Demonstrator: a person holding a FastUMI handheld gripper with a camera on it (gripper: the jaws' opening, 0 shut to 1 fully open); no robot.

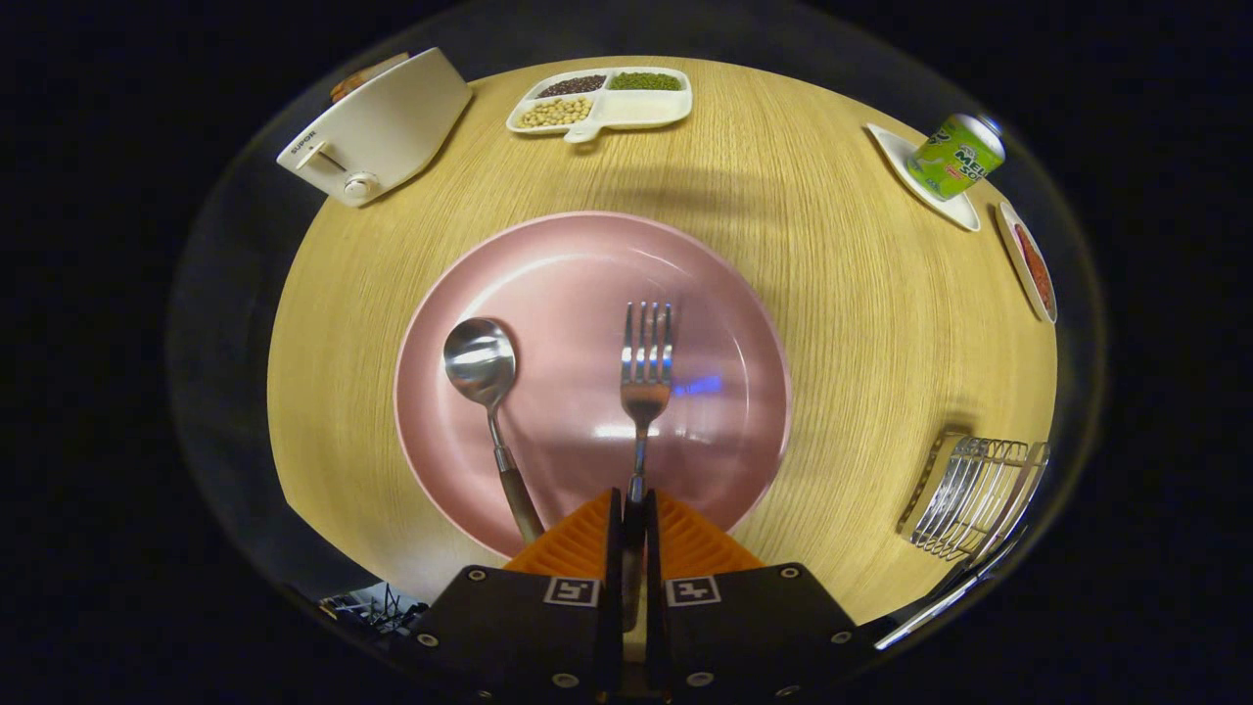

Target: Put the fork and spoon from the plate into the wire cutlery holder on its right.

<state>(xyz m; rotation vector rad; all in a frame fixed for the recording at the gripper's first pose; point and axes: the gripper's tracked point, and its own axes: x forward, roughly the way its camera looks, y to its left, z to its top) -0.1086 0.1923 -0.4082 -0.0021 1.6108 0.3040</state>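
Fingers (pixel 612 529) pinch the fork (pixel 645 367) handle between them, spoon (pixel 482 367) alongside

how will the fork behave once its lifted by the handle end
The fork looks like rigid metal, so it should not bend. The tongs grip only its handle end, so the head may droop or pivot. Its shiny surface could slip.

Cam rides on the gripper (pixel 633 504), looking forward and steeply down. It sits close above the plate (pixel 548 284) and table (pixel 861 323).
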